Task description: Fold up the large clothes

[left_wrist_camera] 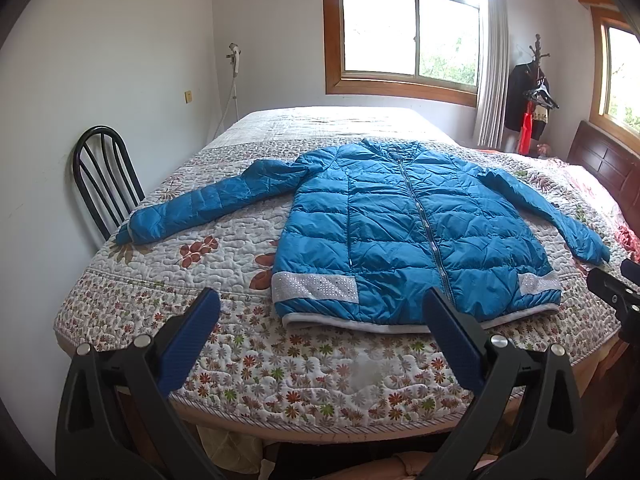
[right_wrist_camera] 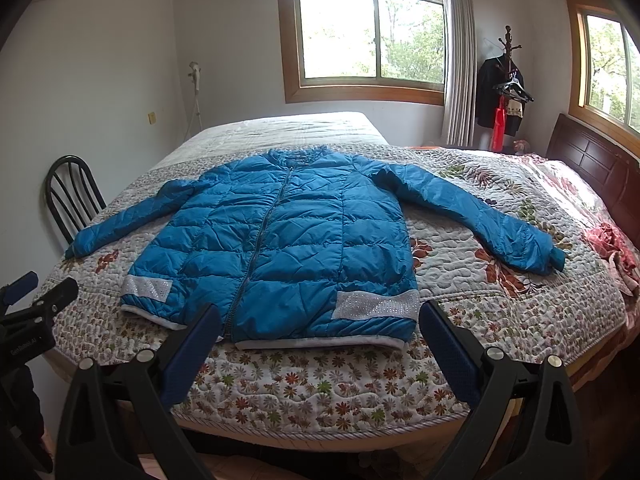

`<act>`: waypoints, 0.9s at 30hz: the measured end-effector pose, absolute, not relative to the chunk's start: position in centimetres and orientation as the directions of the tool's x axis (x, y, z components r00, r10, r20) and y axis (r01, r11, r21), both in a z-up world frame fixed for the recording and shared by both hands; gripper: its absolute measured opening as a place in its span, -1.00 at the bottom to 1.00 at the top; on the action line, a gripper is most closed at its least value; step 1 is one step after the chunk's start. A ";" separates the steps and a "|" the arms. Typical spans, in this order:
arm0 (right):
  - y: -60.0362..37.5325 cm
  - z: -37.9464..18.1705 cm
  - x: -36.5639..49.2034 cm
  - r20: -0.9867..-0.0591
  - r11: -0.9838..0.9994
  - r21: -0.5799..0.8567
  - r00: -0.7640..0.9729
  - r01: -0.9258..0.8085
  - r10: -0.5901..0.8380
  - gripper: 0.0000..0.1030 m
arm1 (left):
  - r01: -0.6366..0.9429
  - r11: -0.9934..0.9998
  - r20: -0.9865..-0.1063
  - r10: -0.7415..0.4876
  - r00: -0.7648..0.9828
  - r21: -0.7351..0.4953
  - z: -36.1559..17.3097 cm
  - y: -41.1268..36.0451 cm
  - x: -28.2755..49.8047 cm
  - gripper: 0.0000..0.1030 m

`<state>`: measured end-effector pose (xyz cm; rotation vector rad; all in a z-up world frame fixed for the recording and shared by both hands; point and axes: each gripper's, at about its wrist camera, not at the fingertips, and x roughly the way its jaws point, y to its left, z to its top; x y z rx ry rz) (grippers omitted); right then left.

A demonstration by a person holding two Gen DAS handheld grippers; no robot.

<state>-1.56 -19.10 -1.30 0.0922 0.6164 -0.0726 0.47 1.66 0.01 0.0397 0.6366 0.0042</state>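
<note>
A blue quilted puffer jacket (left_wrist_camera: 400,232) (right_wrist_camera: 288,248) lies flat and zipped on the bed, front up, both sleeves spread out to the sides, hem toward me. Silver sequin bands mark the hem corners. My left gripper (left_wrist_camera: 322,300) hovers open in front of the hem, its blue pads wide apart and empty. My right gripper (right_wrist_camera: 320,314) is also open, held just short of the hem's right half, holding nothing. In the left wrist view the right gripper (left_wrist_camera: 616,284) shows at the right edge; the left gripper (right_wrist_camera: 36,292) shows at the left edge of the right wrist view.
The bed's floral quilt (left_wrist_camera: 280,368) (right_wrist_camera: 320,384) ends at a near edge just below the grippers. A black metal chair (left_wrist_camera: 104,184) stands at the bed's left side. A dark wooden headboard (right_wrist_camera: 592,168) is at right, with a coat rack (right_wrist_camera: 508,88) in the corner.
</note>
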 end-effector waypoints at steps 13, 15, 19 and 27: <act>-19.1 -1.9 0.3 -0.595 0.994 0.061 0.803 0.090 -0.036 0.92 | -0.002 0.999 -0.619 0.026 0.785 0.040 -0.8 2.0 2.3 0.94; -19.7 -2.0 1.1 -0.601 0.993 0.068 0.799 0.093 -0.033 0.92 | -0.011 0.999 -0.626 0.032 0.779 0.038 -1.0 2.4 3.0 0.94; -22.5 -2.0 3.9 -0.618 0.986 0.107 0.786 0.125 -0.033 0.92 | -0.057 0.998 -0.644 0.068 0.762 0.038 -1.6 4.0 5.3 0.94; -33.3 -4.2 11.8 -0.720 0.932 0.160 0.684 0.325 -0.115 0.92 | -0.176 0.983 -0.723 0.157 0.672 0.050 -4.7 9.1 12.6 0.94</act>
